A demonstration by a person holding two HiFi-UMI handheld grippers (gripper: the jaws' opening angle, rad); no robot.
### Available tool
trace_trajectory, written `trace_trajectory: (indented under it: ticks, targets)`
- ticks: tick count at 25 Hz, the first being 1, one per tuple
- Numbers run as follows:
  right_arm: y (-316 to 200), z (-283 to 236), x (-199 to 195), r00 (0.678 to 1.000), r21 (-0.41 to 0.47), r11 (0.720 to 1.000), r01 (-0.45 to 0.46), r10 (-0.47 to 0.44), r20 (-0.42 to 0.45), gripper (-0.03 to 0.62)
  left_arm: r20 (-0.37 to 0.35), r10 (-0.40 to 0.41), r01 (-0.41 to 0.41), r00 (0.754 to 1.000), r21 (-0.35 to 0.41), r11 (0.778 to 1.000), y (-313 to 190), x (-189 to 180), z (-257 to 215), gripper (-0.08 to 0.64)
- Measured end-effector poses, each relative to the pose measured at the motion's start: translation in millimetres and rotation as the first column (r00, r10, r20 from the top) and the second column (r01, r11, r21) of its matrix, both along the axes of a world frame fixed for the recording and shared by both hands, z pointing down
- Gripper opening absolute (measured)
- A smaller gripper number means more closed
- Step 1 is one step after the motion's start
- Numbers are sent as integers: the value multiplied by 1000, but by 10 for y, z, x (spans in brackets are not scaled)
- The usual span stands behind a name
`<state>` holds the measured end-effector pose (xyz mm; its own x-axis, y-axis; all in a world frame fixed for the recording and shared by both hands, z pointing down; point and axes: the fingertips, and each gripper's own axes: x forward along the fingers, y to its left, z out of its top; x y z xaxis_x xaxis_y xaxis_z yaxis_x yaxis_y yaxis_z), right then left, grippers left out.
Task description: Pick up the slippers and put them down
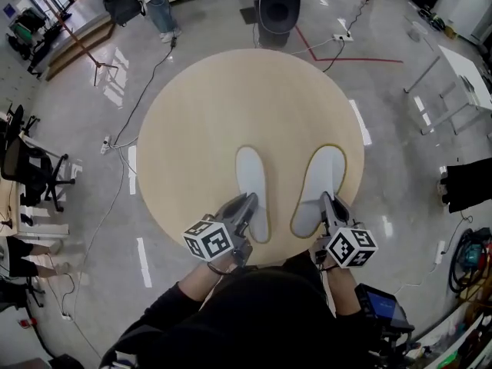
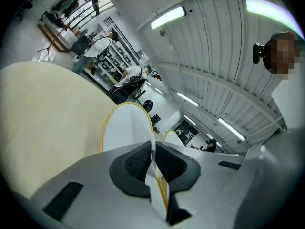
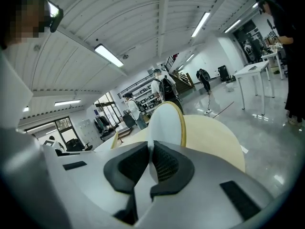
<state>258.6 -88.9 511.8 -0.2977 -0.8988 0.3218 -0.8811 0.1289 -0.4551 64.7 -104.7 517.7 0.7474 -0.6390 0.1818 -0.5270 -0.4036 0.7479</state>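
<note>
Head view: left gripper (image 1: 247,204) pinches the heel of the left slipper (image 1: 251,175), right gripper (image 1: 330,203) the right slipper (image 1: 322,175).

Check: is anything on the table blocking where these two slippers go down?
Nothing visible. The left tool is shut on the left slipper at its heel, the right tool on the right slipper, and the round table around both is bare.

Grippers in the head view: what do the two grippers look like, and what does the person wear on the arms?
The left gripper and the right gripper are both light grey, each with two tapering jaws. Each carries a white cube printed with black square markers. The pads inside the jaws are black and finely textured. The person wears black sleeves.
</note>
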Motion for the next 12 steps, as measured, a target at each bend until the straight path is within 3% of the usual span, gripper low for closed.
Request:
trace_trajectory:
  ticks: [6,12]
  targets:
    - [-567,87,605,996,-15,996,90,-90,27,32,58,-54,57,997,-52,997,-389,649,203,35]
    - [-1232,347,1476,990,-47,989,137,-135,45,32,106,-59,67,993,-77,995,-960,1581,432,35]
